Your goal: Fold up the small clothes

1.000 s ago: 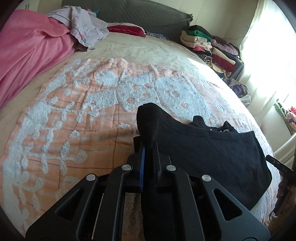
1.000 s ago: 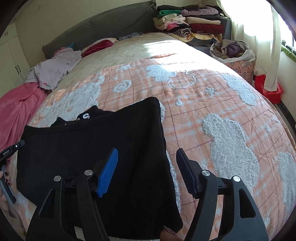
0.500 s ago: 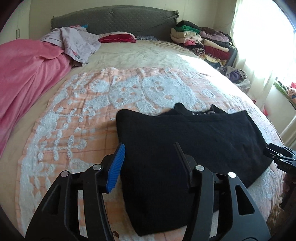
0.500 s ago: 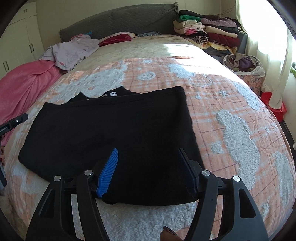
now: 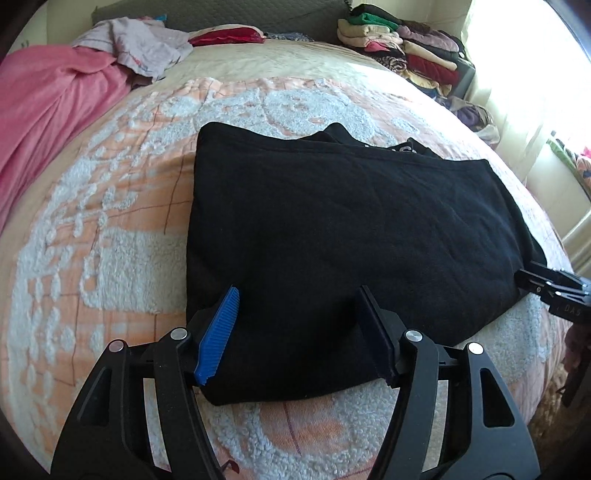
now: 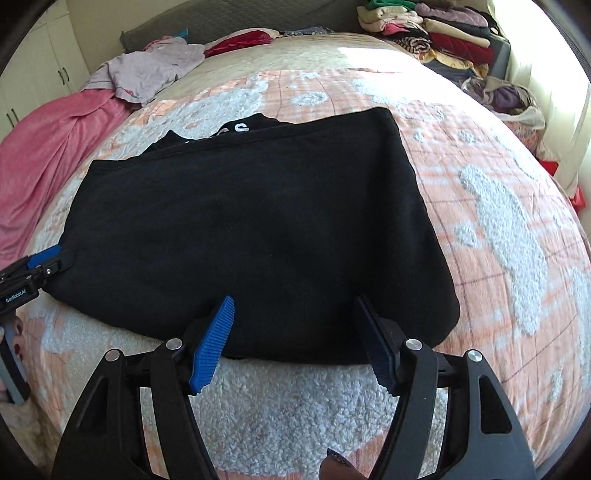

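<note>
Black garment [image 5: 351, 229] folded flat on the bed's orange-and-white tufted blanket [image 5: 110, 229], near the front edge. White lettering peeking out at its far edge, an "S" legible in the right wrist view, the rest hidden. Left gripper [image 5: 299, 328] spread wide over the garment's near left corner, holding nothing; "GenRobot.AI" printed on its body in the right wrist view. Right gripper [image 6: 295, 332] equally wide, empty, above the near hem. Stacked folded clothes [image 6: 436, 33] far right.
</note>
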A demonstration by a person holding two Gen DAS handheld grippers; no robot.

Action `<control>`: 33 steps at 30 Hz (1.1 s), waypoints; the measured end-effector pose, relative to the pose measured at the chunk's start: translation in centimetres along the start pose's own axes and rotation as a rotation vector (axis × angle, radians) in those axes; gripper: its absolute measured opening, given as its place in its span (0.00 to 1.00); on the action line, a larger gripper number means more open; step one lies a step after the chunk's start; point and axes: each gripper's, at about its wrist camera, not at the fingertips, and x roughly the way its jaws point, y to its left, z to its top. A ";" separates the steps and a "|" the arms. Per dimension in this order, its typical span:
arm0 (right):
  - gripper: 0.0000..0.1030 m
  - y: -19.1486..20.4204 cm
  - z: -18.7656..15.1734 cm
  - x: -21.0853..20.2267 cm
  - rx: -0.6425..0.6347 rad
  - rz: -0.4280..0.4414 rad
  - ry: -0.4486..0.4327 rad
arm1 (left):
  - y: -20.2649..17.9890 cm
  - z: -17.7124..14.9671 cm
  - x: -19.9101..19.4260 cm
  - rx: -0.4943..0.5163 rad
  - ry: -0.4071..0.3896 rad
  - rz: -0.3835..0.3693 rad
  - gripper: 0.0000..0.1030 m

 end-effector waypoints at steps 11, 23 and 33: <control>0.69 -0.8 -1.3 -1.8 0.087 0.024 -0.019 | -0.2 -0.9 -1.1 -0.003 -0.007 0.001 0.55; 0.90 -0.5 -2.0 -5.0 0.109 0.036 -0.087 | -0.1 -0.9 -3.4 -0.019 -0.043 -0.017 0.69; 0.93 1.2 -1.4 -7.1 0.076 0.044 -0.148 | 1.1 -0.4 -5.5 -0.045 -0.095 0.019 0.89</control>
